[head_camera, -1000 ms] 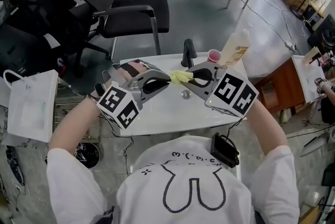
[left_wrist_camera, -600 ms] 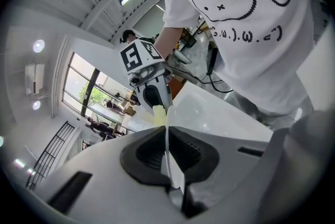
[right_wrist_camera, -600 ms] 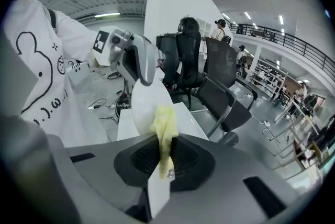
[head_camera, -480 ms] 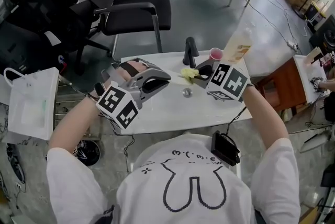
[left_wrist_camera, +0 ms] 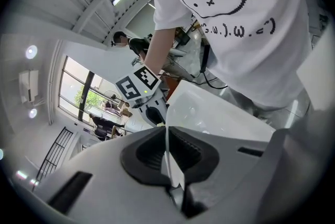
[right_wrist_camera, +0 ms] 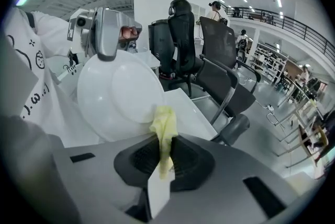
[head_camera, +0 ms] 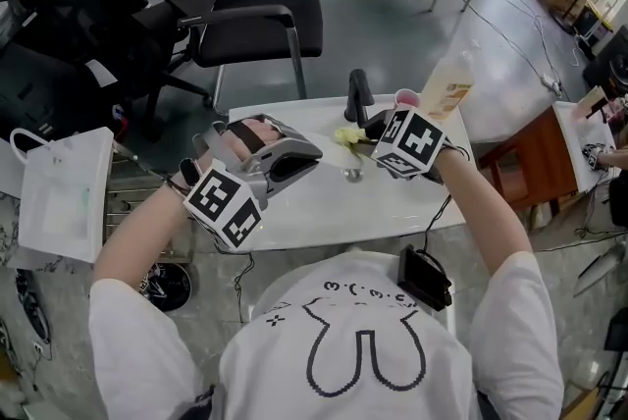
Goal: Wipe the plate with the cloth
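Head view shows a white surface (head_camera: 324, 207) in front of the person, with a black office chair (head_camera: 260, 16) on the floor beyond its far edge. Above the surface the left gripper (head_camera: 299, 156) holds a white plate (right_wrist_camera: 112, 94) clear of it. In the left gripper view the jaws are clenched on the plate's rim, which runs edge-on between them as a thin white line. In the right gripper view the same gripper sits over the plate's upper edge, and the plate is tilted up with its round face turned to the camera. The right gripper (head_camera: 367, 131) stands just beside the left one, nearer the far edge of the surface. Its jaws are clenched on a yellow cloth (right_wrist_camera: 163, 131), a narrow fold pinched between them with a loose tuft sticking out past the tips. In the right gripper view that tuft overlaps the plate's lower right rim, though I cannot tell whether it touches; in the head view it is a yellow spot between the two grippers. A small pink cup (head_camera: 402, 101) stands near the right gripper at the far edge of the surface
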Available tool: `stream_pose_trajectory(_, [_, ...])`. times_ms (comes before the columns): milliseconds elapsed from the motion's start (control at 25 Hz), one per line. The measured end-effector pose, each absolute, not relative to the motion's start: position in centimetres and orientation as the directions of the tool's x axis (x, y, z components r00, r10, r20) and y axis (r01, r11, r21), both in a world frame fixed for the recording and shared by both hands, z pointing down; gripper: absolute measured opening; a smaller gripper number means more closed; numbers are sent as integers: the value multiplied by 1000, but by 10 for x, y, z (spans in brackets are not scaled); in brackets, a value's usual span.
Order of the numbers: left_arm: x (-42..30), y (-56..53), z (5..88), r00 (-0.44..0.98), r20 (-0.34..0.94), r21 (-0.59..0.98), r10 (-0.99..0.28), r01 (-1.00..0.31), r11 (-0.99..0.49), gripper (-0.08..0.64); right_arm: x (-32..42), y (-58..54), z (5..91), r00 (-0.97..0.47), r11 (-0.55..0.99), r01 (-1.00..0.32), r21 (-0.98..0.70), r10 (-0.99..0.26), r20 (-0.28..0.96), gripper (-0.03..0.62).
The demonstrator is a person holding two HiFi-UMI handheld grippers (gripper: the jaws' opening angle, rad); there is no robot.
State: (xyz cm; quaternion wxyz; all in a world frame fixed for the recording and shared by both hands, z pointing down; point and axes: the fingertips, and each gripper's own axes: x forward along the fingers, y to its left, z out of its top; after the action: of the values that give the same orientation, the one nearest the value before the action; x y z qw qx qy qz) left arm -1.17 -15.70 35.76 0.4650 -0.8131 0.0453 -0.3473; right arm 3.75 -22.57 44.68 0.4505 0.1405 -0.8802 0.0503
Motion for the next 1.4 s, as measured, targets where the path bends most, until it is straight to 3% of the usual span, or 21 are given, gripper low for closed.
stream_pose_trajectory(280, [-12,-154,367,743,527,-814,-413,302,-496,18,33,-232,384,-682,936,-349,-34,-230,694,51])
stream_pose_trajectory(520, [-11,-157,368,743,491,-865,-455,354,-356,18,19,-198,358,-713,954,-256,-158,-75,697,51])
stream_pose_trajectory(680, [-8,-163,365,744,471,-882,-474,380,-279,18,10,-191,355,-703,957,-234,-170,-46,710,51])
stream_pose_trajectory(1000, [-4,-168,360,732,464,-874,-499,471,-121,18,8,-213,367,-646,934,-319,-161,-90,758,51])
stream_pose_trajectory(1400, [6,-160,356,756,438,-890,-487,441,-116,20,23,-256,394,-555,895,-443,-53,-228,800,51])
